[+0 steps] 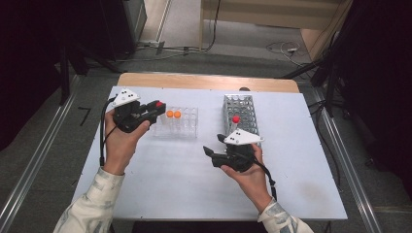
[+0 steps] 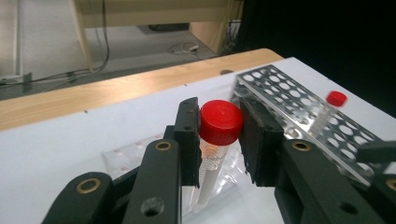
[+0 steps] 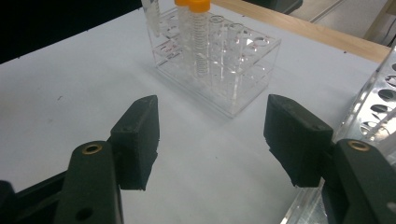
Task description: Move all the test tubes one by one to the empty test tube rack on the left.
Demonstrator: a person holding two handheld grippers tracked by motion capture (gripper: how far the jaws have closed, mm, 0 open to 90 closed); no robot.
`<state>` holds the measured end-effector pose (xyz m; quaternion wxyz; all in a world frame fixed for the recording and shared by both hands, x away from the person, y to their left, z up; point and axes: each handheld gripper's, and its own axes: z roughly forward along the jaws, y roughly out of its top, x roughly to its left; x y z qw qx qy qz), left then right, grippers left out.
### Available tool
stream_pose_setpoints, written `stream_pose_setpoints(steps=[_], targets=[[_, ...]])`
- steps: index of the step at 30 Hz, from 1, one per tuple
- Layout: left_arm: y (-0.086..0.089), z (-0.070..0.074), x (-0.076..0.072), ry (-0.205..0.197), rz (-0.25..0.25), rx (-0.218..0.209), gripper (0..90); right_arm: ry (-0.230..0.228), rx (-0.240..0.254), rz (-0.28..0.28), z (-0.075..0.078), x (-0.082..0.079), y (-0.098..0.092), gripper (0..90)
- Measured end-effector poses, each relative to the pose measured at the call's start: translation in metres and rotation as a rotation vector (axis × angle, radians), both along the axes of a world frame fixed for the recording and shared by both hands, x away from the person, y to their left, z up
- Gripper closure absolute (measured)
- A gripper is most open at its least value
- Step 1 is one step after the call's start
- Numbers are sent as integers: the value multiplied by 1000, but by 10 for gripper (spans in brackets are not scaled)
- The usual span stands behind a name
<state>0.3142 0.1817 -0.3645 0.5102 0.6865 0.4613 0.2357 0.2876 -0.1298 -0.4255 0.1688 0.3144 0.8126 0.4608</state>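
My left gripper (image 1: 156, 107) is shut on a clear tube with a red cap (image 2: 221, 122), pads pressed on either side of the cap. It hangs tilted just above the left end of a clear plastic rack (image 1: 187, 127). Two orange-capped tubes (image 1: 173, 114) stand in that rack, and the right gripper view shows them close up as orange-capped tubes (image 3: 200, 28). A perforated metal rack (image 1: 247, 108) stands to the right and holds another red-capped tube (image 1: 235, 119). My right gripper (image 1: 210, 153) is open in front of the metal rack, its jaws wide apart over bare table with nothing between them (image 3: 215, 140).
The white table top (image 1: 170, 170) has a wooden strip along its far edge (image 1: 204, 81). Cables lie on the floor beyond it. Dark stands and rails flank the table on both sides. The metal rack's edge (image 3: 380, 88) is close beside my right gripper.
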Motion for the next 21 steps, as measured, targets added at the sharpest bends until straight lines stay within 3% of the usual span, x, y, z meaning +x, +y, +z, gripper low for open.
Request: stream_pose_setpoints(steps=[9, 21], targets=[[3, -6, 21, 8, 61, 18, 707, 1, 15, -18, 0, 1, -8, 344], [0, -36, 29, 30, 85, 44, 707, -2, 23, -43, 0, 2, -18, 345]])
